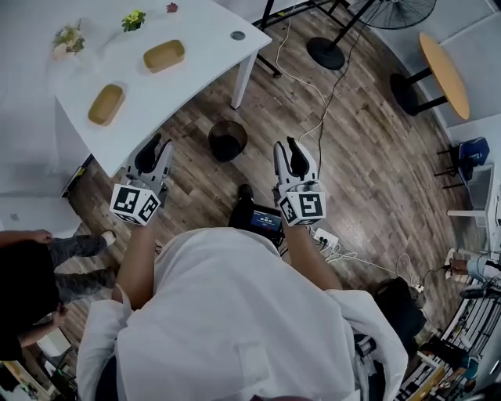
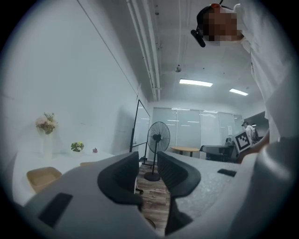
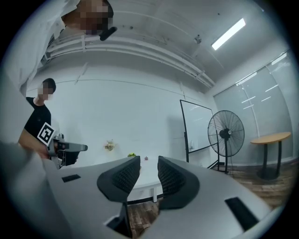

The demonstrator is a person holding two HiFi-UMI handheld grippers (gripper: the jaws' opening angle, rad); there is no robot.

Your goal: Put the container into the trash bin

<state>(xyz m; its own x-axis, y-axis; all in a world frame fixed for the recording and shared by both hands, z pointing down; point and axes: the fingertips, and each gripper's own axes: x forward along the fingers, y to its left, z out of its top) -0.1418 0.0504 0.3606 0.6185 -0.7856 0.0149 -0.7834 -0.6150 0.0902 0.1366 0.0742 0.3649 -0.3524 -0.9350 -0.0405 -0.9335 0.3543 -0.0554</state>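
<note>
A container [image 1: 164, 55] and a 2nd container [image 1: 106, 104] are laid on the desk [image 1: 203, 31]. The bin [image 1: 228, 140] is placed beside the desk's corner. The left gripper [image 1: 160, 143] and the right gripper [image 1: 286, 145] are held near the desk, jaws apart, nothing between.

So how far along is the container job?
Nothing looks done: both tan oval containers sit on the white table. The left tool and right tool are open and empty. Remaining: grasp one and drop it into the dark round trash bin.
</note>
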